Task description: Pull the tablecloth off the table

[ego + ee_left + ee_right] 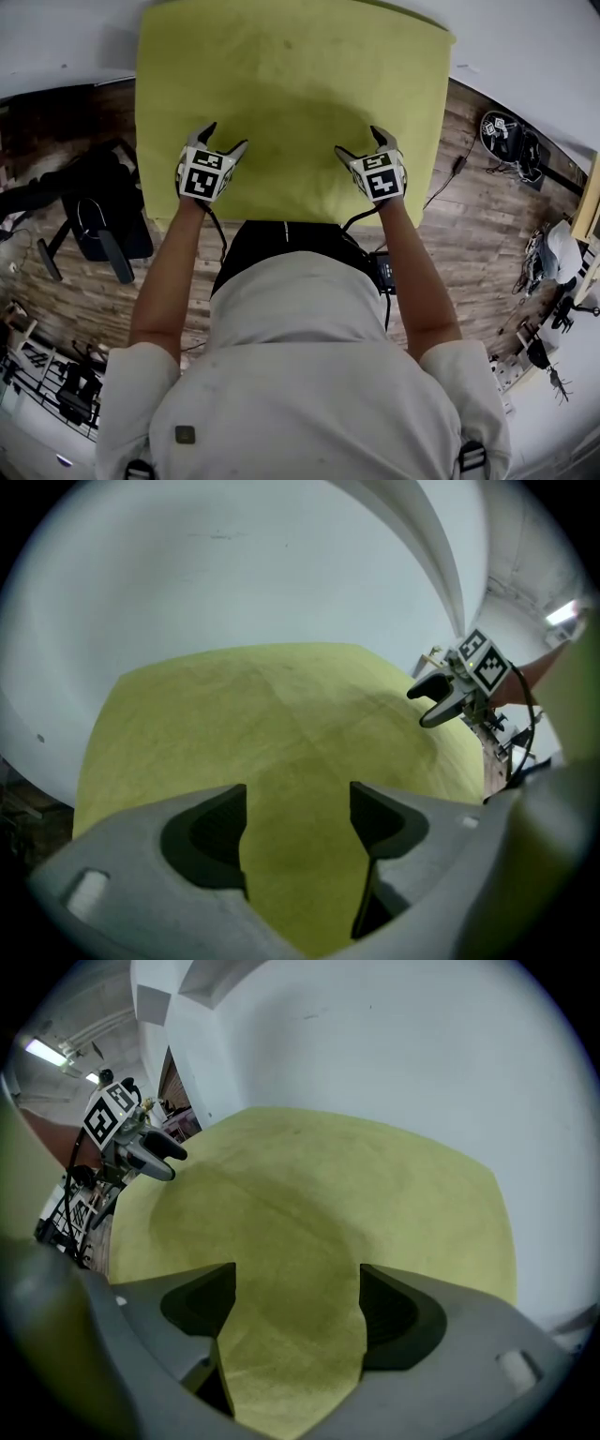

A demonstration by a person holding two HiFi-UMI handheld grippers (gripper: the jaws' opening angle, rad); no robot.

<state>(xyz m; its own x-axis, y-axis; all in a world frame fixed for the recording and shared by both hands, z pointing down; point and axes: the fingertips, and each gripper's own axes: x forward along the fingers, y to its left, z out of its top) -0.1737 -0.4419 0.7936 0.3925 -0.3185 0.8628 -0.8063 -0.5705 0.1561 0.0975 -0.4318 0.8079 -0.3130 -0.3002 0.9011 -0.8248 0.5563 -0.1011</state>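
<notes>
the wooden floor [469, 216] takes up most of the head view, running out on both sides of the tablecloth [291, 103], and a white wall [525, 56] stands beyond the tablecloth's far edge. the tablecloth is a yellow-green sheet lying spread flat over the table, covering it so fully that only cloth shows, with its near edge hanging down just ahead of my body. left of the tablecloth, on the floor, sits a bulky piece of black equipment [103, 225], and off the tablecloth's right far corner lies a round black device [502, 136], with a thin cable [450, 178] trailing on the floor beside the tablecloth's right edge. my left gripper [225, 139] is over the near left part of the tablecloth and my right gripper [361, 142] over the near right part, well apart from each other and both pointing toward the far edge. in the left gripper view my left gripper [298, 832] has its jaws spread wide with only bare tablecloth [281, 724] showing in the gap, and the right gripper [422, 708] shows off to the side above the cloth. in the right gripper view my right gripper [296, 1312] is likewise wide, clamping nothing, tablecloth [319, 1204] between the jaws, the left gripper [173, 1164] at the far side. i cannot tell whether the tips touch the cloth.
</notes>
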